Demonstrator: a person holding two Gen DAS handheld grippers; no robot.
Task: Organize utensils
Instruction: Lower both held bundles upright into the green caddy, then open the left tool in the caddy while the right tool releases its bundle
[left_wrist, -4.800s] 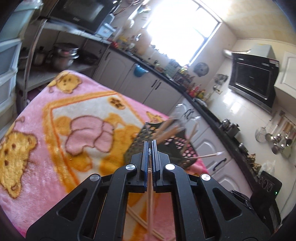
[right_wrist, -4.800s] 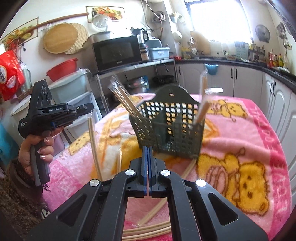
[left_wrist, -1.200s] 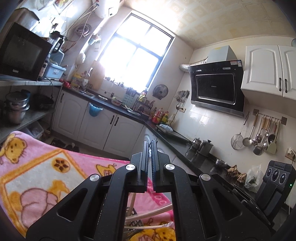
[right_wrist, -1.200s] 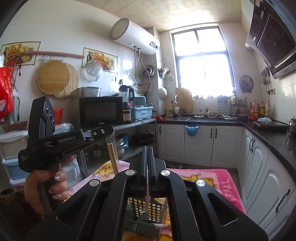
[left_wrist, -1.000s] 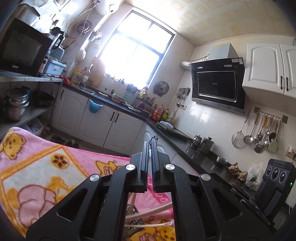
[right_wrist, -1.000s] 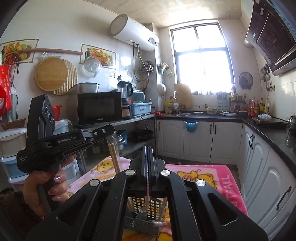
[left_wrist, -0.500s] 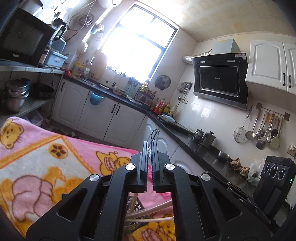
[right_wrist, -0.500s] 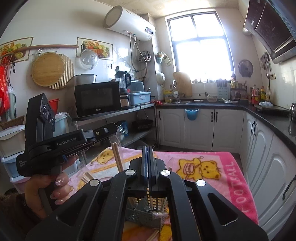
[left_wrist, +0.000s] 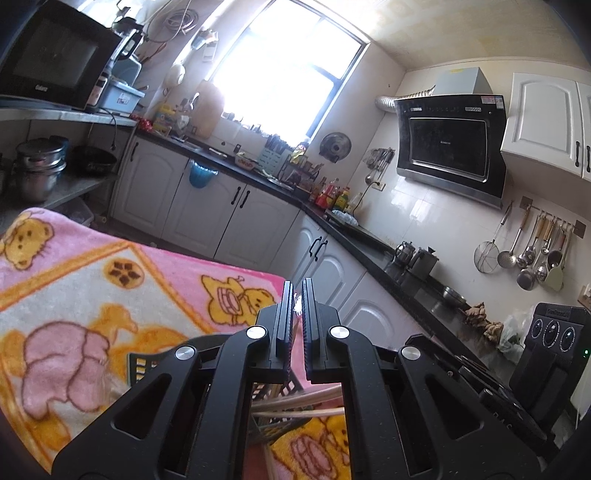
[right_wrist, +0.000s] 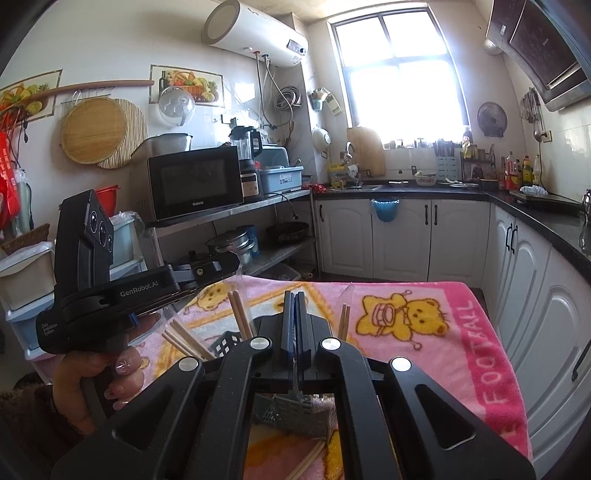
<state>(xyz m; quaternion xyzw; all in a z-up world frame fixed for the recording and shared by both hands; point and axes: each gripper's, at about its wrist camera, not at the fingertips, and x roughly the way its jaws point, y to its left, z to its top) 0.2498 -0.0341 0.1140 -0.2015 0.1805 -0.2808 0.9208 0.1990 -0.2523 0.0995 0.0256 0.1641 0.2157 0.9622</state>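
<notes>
A dark mesh utensil basket (right_wrist: 295, 413) stands on the pink bear blanket (right_wrist: 424, 314), mostly hidden under both grippers; it also shows in the left wrist view (left_wrist: 271, 397). Wrapped chopsticks (right_wrist: 240, 315) stick up out of it. My left gripper (left_wrist: 294, 295) is above the basket, its jaws a narrow gap apart with a chopstick wrapper tip between them. From the right wrist view the left gripper (right_wrist: 221, 264) shows side-on. My right gripper (right_wrist: 294, 295) is shut, and nothing clear shows between its jaws. Loose chopsticks (right_wrist: 306, 459) lie on the blanket.
Kitchen counters and white cabinets (right_wrist: 406, 236) stand beyond the table's far edge. A shelf with a microwave (right_wrist: 195, 184) and pots is at the left. The stove hood (left_wrist: 450, 144) and hanging ladles are at the right.
Both views have tilted downward, showing more blanket and basket. The left gripper's jaws have parted slightly. The left gripper has lowered toward the basket.
</notes>
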